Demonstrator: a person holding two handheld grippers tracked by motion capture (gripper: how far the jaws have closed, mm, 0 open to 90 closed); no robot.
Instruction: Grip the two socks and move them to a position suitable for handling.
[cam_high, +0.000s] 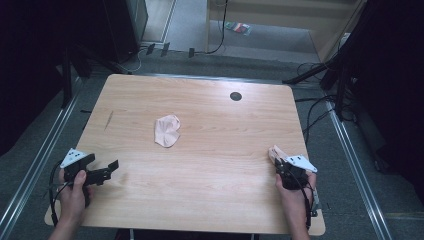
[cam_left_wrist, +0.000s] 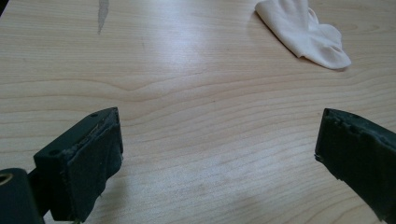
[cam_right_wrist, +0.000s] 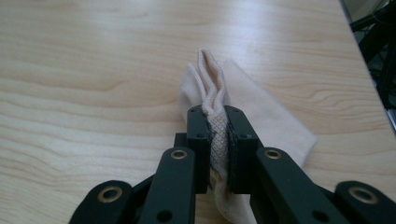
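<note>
The table (cam_high: 200, 165) is bright from light above, with soft white shine on the wood (strongest up close). The room around is dark. Pictures look slightly fuzzy.

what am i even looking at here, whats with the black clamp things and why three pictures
A person sits at a wooden table with hand-held tongs in each hand. The high view looks down from above; the other two come from cameras riding on each tool, looking along its black jaws. The right tongs are shut, pinching a pale pink sock near the table's right edge. The left tongs are open with nothing between them. A second sock lies crumpled near the table's middle.
</note>
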